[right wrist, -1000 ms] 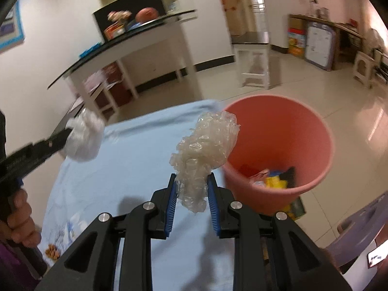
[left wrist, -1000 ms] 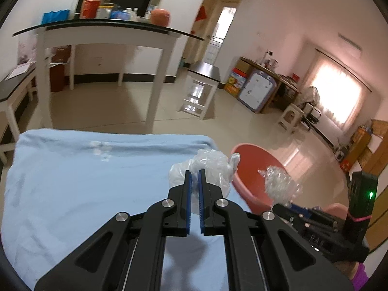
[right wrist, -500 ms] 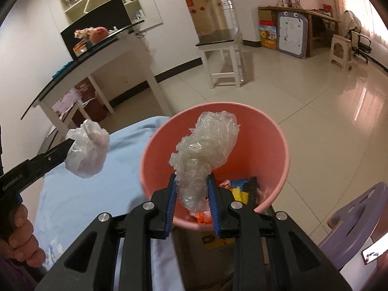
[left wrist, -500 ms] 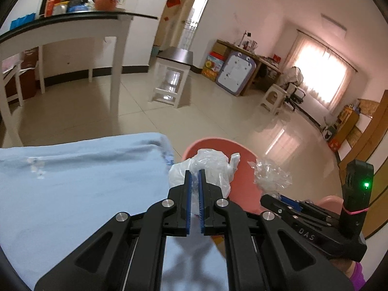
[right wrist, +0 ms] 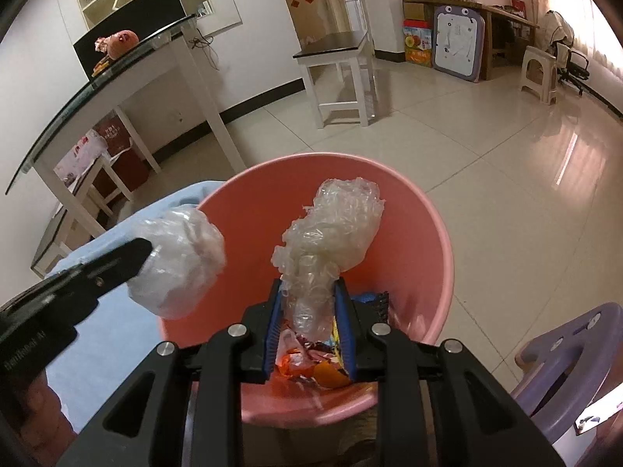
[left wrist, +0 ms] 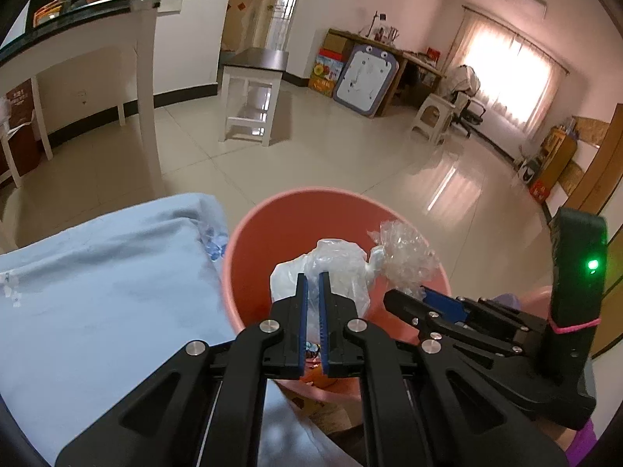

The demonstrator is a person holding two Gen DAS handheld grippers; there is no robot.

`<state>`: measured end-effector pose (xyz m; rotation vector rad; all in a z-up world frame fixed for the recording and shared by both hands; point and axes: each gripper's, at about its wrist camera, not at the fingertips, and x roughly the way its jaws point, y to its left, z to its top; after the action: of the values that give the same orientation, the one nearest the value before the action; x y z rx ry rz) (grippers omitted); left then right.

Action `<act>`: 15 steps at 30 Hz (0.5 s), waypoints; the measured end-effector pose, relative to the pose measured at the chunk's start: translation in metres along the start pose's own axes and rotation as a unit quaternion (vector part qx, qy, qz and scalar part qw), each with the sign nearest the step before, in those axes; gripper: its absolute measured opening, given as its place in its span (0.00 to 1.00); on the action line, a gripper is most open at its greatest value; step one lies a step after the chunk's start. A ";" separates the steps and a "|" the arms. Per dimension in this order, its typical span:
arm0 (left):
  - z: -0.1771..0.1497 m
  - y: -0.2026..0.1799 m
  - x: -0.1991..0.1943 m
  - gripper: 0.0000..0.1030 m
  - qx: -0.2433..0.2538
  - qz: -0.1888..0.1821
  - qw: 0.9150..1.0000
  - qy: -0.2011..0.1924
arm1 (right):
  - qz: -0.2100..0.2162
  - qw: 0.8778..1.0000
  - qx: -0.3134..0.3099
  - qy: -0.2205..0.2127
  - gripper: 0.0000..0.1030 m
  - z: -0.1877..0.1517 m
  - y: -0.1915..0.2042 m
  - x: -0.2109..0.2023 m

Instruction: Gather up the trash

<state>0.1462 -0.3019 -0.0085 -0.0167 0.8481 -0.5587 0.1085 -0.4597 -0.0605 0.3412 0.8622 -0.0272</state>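
My left gripper (left wrist: 313, 278) is shut on a crumpled white plastic bag (left wrist: 335, 268) and holds it above the pink trash bin (left wrist: 268, 225). My right gripper (right wrist: 309, 292) is shut on a clear crumpled plastic wrap (right wrist: 331, 225) over the same bin (right wrist: 428, 241). The bin holds colourful wrappers (right wrist: 307, 362). In the right wrist view the left gripper (right wrist: 148, 251) and its white bag (right wrist: 183, 260) hang over the bin's left rim. In the left wrist view the right gripper (left wrist: 393, 297) and its clear wrap (left wrist: 405, 253) are just to the right.
A table with a light blue cloth (left wrist: 97, 284) adjoins the bin on the left. A purple plastic stool (right wrist: 564, 358) stands right of the bin. White tables (left wrist: 249, 78) and tiled floor lie beyond.
Both grippers moved from over the blue cloth to above the pink bin, each still holding its plastic. The left bag now hangs over the bin's rim.
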 end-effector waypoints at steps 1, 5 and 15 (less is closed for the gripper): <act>-0.001 -0.001 0.002 0.05 0.001 0.002 1.000 0.003 | -0.001 1.000 0.000 0.001 0.25 0.000 0.000 0.003; -0.003 -0.006 0.010 0.05 0.010 0.016 1.000 0.003 | -0.005 1.000 0.001 0.004 0.27 0.000 -0.003 0.010; -0.002 -0.015 0.011 0.26 0.013 0.020 1.000 0.010 | -0.011 1.000 -0.005 -0.006 0.42 0.002 -0.004 0.006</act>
<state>0.1440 -0.3193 -0.0137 0.0291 0.8583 -0.5323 0.1126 -0.4635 -0.0649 0.3226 0.8536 -0.0453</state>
